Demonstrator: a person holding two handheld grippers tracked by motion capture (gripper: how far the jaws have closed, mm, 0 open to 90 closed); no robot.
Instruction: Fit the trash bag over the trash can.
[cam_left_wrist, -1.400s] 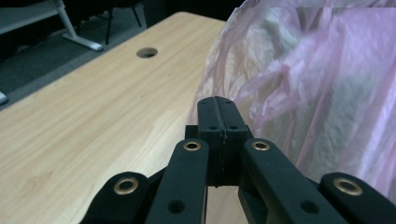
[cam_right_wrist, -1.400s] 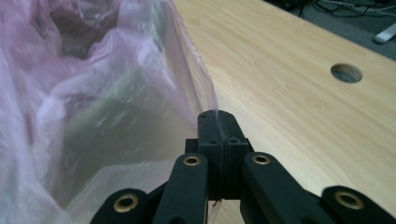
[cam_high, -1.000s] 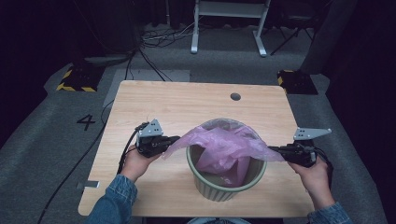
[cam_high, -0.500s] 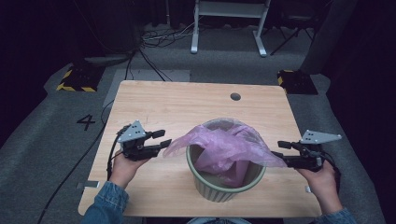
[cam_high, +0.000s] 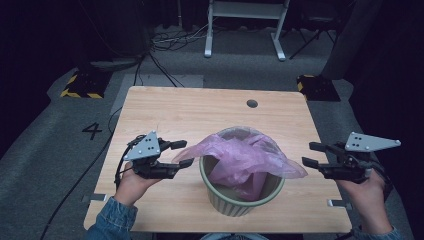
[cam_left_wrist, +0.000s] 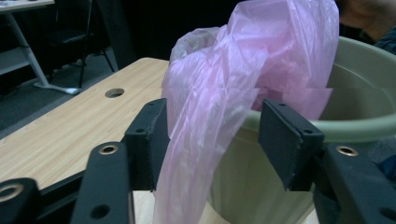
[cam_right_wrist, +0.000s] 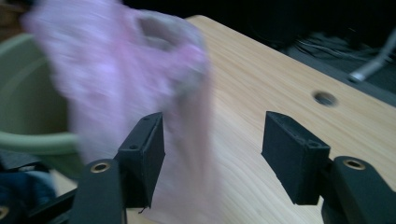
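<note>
A ribbed, pale green round plastic bin (cam_high: 242, 192) stands near the front middle of the light wooden worktop (cam_high: 200, 112), with a thin crumpled pink plastic bag (cam_high: 240, 157) draped over its rim and sagging inside. The left tool (cam_high: 183, 153) sits just left of the bin, its jaws having just been opening, with a hanging fold of the bag loose between them. The right tool (cam_high: 310, 154), also just opened, hovers off the bin's right side near the bag's edge, gripping nothing, while a round cable hole (cam_high: 252, 103) lies farther back.
</note>
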